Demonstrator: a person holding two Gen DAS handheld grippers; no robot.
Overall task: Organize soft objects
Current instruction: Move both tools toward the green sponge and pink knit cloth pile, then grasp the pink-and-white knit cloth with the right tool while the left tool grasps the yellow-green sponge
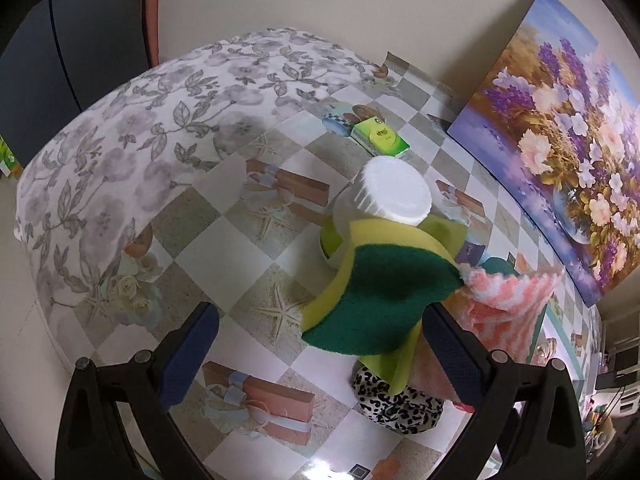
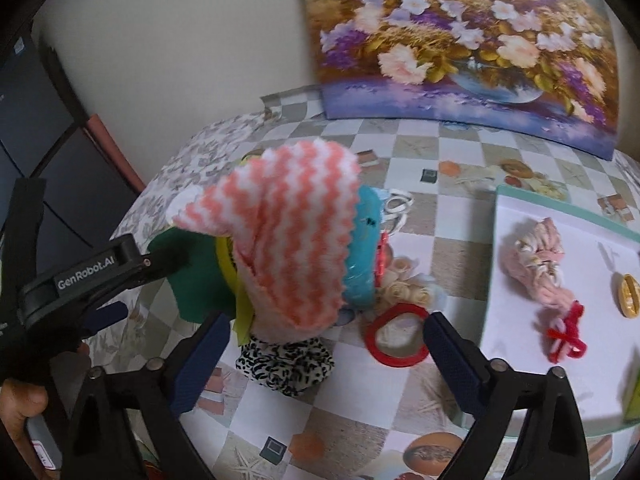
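Note:
A pile of soft things stands mid-table: a yellow sponge with a green scouring face (image 1: 380, 300) on top, a pink-and-white zigzag cloth (image 2: 292, 240) draped beside it, a black-and-white spotted fabric piece (image 2: 286, 364) at the bottom. The cloth also shows in the left wrist view (image 1: 508, 304), as does the spotted piece (image 1: 396, 404). My left gripper (image 1: 320, 356) is open, its fingers either side of the sponge's lower edge. My right gripper (image 2: 324, 356) is open just in front of the cloth and spotted piece.
A white-capped jar (image 1: 384, 200) stands behind the sponge. A green tissue pack (image 1: 380, 136), a flower painting (image 2: 460, 40) against the wall, a teal object (image 2: 364, 248), a red ring (image 2: 396, 336) and a white tray (image 2: 520, 360) with a pink bundle (image 2: 540, 268) surround the pile.

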